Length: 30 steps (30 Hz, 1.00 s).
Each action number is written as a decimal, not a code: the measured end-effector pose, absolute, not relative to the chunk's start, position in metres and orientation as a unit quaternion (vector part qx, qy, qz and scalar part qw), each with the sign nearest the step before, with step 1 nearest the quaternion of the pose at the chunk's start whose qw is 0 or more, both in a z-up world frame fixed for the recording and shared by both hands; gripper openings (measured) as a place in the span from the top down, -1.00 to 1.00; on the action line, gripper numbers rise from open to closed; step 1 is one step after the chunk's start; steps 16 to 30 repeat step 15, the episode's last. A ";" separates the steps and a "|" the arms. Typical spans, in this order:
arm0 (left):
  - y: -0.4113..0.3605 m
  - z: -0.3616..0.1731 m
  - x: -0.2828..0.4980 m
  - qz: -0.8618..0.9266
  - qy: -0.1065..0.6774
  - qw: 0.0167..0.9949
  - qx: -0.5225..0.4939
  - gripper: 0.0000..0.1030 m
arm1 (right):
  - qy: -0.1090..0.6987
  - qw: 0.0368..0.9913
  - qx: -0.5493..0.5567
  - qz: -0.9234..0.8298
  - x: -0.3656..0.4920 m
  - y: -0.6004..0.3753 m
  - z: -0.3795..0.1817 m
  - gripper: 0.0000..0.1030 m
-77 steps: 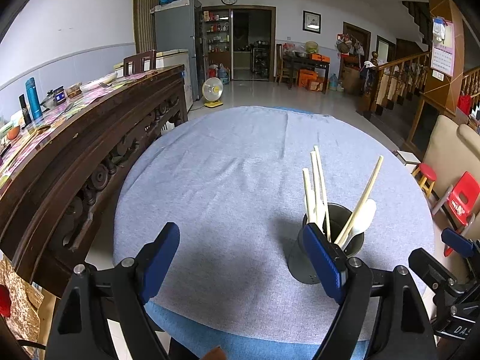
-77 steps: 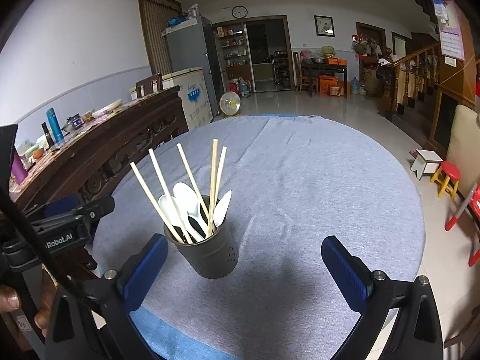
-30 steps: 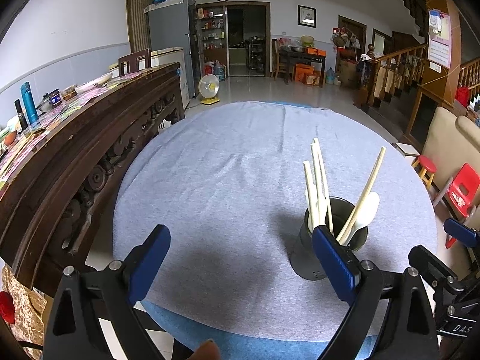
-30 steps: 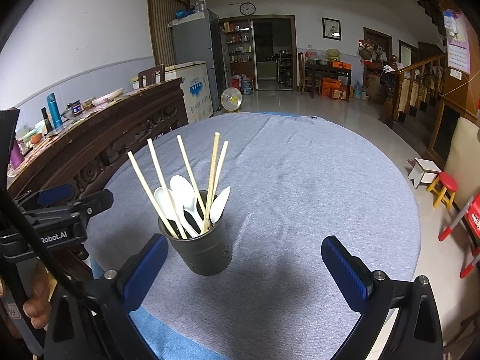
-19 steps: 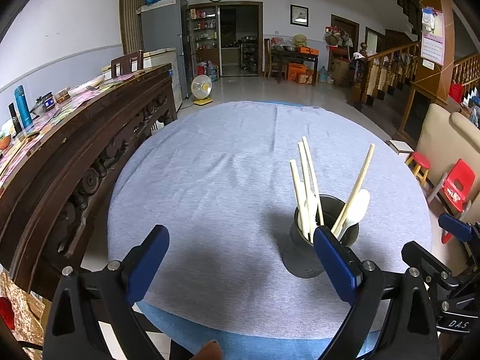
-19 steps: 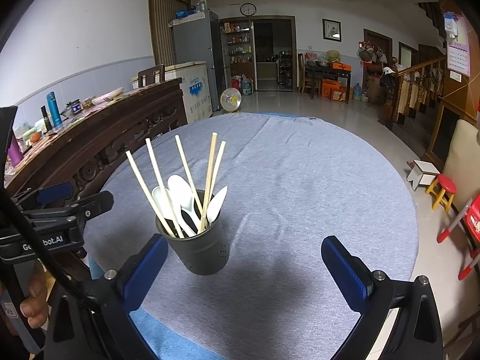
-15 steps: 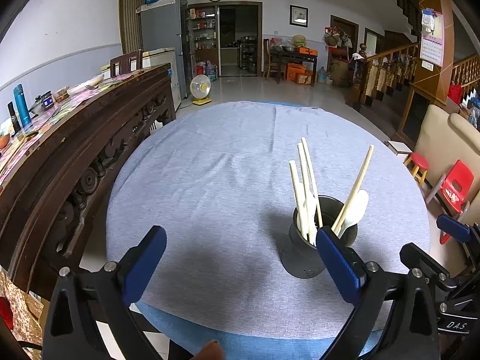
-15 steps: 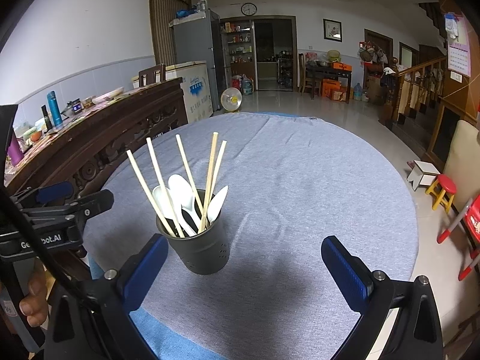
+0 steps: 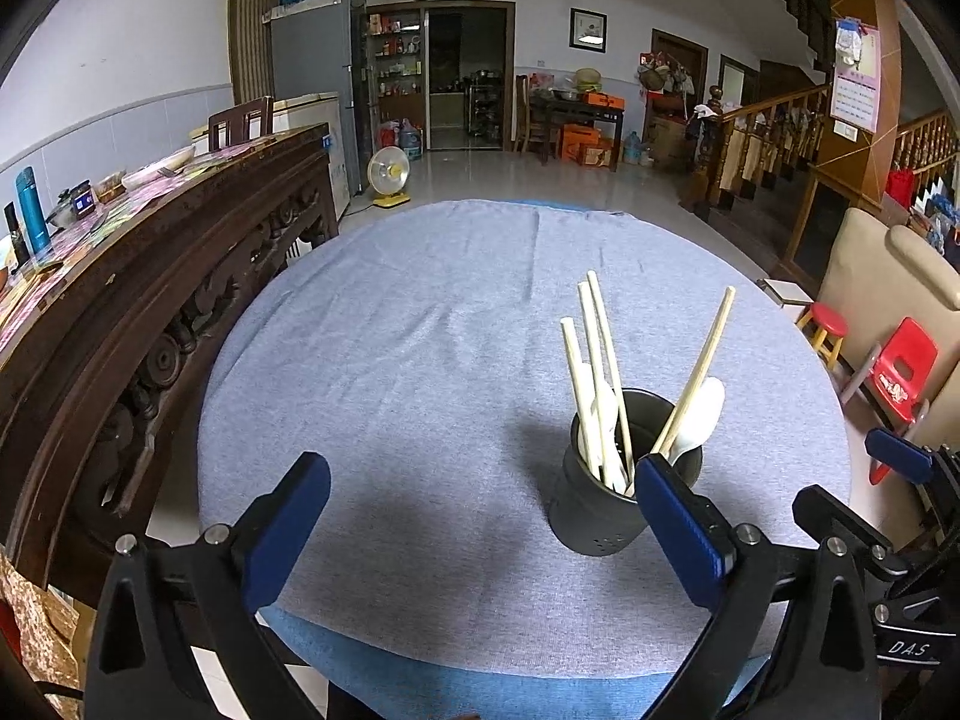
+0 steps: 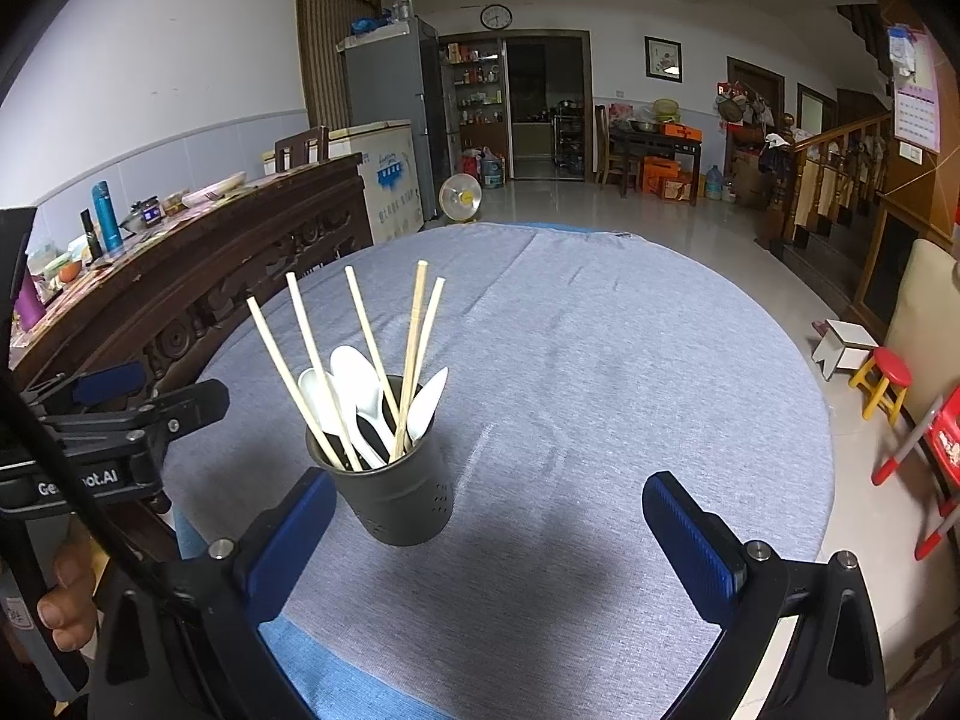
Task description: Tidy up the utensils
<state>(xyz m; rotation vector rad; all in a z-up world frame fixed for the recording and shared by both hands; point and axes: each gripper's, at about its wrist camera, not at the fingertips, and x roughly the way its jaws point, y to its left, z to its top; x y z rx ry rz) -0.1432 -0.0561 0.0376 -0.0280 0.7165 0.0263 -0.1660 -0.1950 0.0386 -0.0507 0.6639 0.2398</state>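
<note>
Chopsticks (image 10: pixel 360 360) stand fanned in one dark perforated cup (image 10: pixel 393 495), five sticks by the right wrist view, with three white spoons (image 10: pixel 354 387) among them; the left wrist view shows only four sticks and fewer spoons clearly. The cup (image 9: pixel 600 516) sits upright on the grey cloth of a round table (image 9: pixel 420 360), toward its near edge, between the two grippers. The left gripper (image 9: pixel 480 531) has just been opening and now stands released, its two blue pads wide apart with bare cloth between them; its right pad lies in front of the cup in that view, and whether it touches I cannot tell. The right gripper (image 10: pixel 489 546) is also released, jaws wide, the cup just inside its left pad and apart from it. In the right view the left gripper's body reads "Ge…not.AI", partly hidden by a cable, with a hand (image 10: pixel 66 600) below it; in the left view the right gripper's body reads "D.A.S". One carved wooden sideboard (image 9: pixel 150 276) runs along the table's left. One wall clock (image 10: pixel 495 16) hangs above the far doorway; the freezer's writing is too small to read.
</note>
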 end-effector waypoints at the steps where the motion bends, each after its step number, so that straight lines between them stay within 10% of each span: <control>1: -0.057 0.038 -0.144 0.013 0.350 0.937 -0.013 -0.97 | 0.325 0.938 -0.025 0.118 -0.166 -0.195 0.038 -1.00; 30: -0.056 0.038 -0.144 0.007 0.348 0.937 -0.015 -0.97 | 0.324 0.938 -0.028 0.122 -0.166 -0.195 0.039 -1.00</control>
